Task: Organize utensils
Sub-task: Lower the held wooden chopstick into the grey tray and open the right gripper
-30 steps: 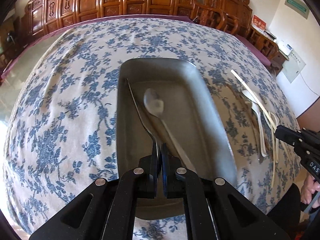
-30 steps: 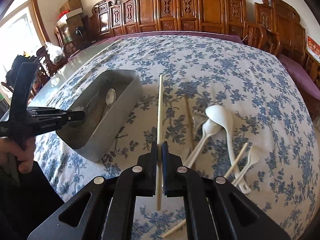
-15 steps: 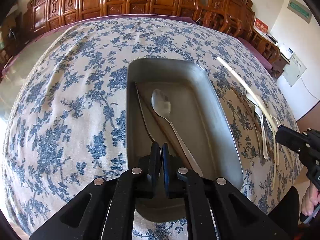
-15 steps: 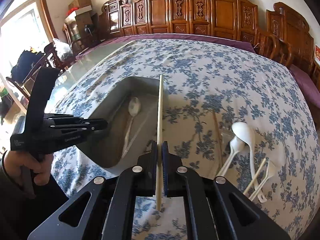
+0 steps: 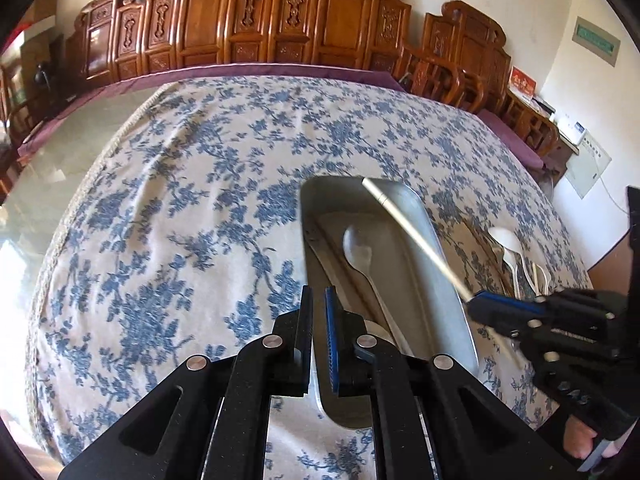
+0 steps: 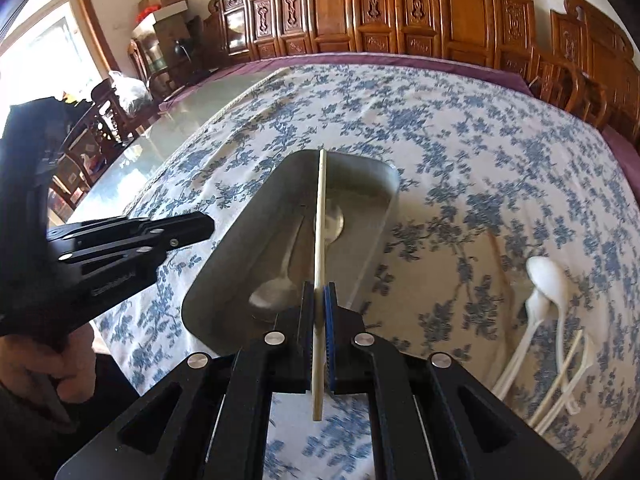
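The right gripper (image 6: pixel 319 316) is clamped on 1 pale chopstick (image 6: pixel 321 216), which runs forward from between the pads and hangs over the metal tray (image 6: pixel 372 240). Its rear end pokes out behind the pads. The left gripper (image 5: pixel 318 320) is closed with only a sliver between its pads and holds nothing; it hangs above the tray's near left edge. Inside the tray lie a metal spoon (image 5: pixel 358 252) and a thin dark utensil along the left wall. The tray sits on a blue-flowered tablecloth (image 5: pixel 180 220) covering the tabletop. To the right of the tray, white plastic spoons (image 6: pixel 548 280) and more chopsticks lie on the cloth.
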Available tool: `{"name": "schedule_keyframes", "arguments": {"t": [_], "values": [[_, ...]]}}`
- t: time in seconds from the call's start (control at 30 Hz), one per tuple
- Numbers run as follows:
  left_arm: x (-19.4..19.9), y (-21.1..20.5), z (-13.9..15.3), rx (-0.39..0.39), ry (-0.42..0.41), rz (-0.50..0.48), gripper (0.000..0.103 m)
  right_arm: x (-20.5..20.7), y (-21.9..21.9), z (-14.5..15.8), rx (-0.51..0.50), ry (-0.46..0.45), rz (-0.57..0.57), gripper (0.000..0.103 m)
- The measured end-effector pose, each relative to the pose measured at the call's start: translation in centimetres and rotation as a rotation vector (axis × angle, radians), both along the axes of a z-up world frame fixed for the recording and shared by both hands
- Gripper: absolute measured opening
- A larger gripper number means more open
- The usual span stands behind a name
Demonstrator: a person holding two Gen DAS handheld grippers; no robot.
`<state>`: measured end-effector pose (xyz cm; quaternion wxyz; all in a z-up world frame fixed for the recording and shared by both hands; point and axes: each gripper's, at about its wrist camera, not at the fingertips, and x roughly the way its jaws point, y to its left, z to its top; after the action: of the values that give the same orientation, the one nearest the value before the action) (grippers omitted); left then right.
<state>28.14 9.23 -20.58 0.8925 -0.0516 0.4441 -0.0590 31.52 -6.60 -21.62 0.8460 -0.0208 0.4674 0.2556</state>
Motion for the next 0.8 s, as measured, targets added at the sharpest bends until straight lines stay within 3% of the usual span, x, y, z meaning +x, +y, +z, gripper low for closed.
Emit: {"name": "schedule_keyframes", "arguments": {"t": [0.5, 0.8], "values": [[0.0, 2.4, 0.8, 0.013, -0.026, 0.051, 0.005, 2.7, 3.3, -3.2, 0.027, 0.11, -0.015, 0.009], [-0.4, 0.9, 1.2, 0.008, -0.042, 0.019, 0.005, 0.6, -0.6, -0.3, 0.026, -0.004, -0.02, 0.009]]}}
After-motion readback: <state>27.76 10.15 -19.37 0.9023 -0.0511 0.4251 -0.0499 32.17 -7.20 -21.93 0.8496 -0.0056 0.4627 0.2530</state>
